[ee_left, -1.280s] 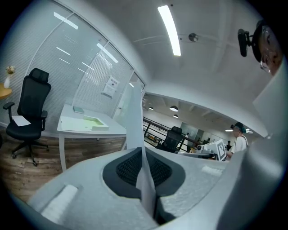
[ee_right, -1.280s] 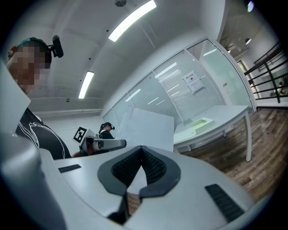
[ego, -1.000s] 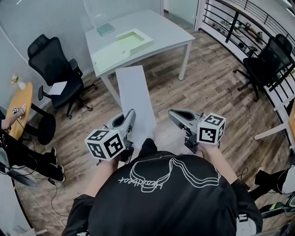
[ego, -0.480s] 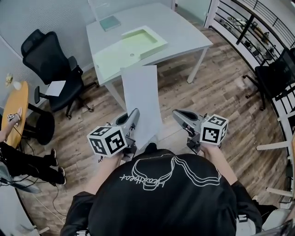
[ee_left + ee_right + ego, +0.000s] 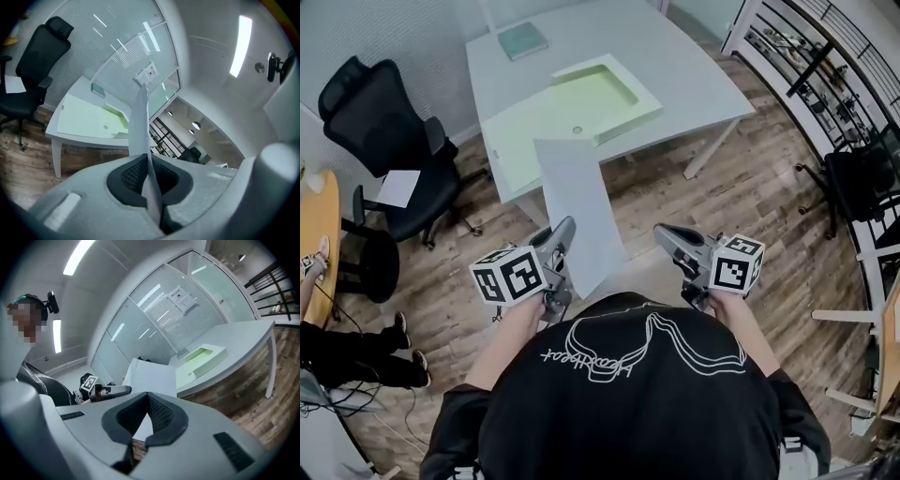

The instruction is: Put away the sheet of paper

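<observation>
Head view: sheet of paper point(image 5: 575, 202) is pinched at its near edge by the left tool point(image 5: 565, 230) and is held off the floor, reaching toward 12 o'clock, where the desk point(image 5: 675, 66) stands. Right tool point(image 5: 664, 232) is pressed together, empty, at 3 o'clock of the sheet. Pale green tray point(image 5: 534, 131) is seen on the desk.

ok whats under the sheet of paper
The sheet of paper, pinched in the left hand-held gripper, hangs in the air. In the head view it hides a strip of wooden floor and the near edge of the white table; nothing else beneath it shows.
</observation>
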Motion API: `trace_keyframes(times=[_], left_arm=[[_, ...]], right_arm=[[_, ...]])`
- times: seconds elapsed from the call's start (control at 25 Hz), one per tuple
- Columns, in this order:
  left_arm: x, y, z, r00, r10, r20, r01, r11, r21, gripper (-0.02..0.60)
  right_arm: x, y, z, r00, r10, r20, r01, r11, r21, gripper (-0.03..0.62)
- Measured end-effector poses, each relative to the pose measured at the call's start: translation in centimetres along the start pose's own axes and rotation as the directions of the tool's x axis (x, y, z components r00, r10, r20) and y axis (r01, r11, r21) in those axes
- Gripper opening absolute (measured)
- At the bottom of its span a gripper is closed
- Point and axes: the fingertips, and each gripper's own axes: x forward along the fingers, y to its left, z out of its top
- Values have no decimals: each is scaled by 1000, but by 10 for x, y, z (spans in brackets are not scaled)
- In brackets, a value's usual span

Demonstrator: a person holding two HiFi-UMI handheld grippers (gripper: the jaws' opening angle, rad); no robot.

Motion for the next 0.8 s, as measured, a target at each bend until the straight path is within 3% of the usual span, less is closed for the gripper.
trace_keyframes(times=[0.2,0.48,0.8], left_arm=[[12,25,28,1000,7,24,-6,999,-50,12],[42,46,62,998,33,47,-30,998,-60,11],[69,80,108,985,122,119,-111,989,-93,12]], right_arm=[[20,-6,21,1000,7,6,-7,1000,-19,11],[36,-40,42,1000,7,-1,-7,1000,6,11],[69,-86,93,997,78,-8,-78,997,10,11]])
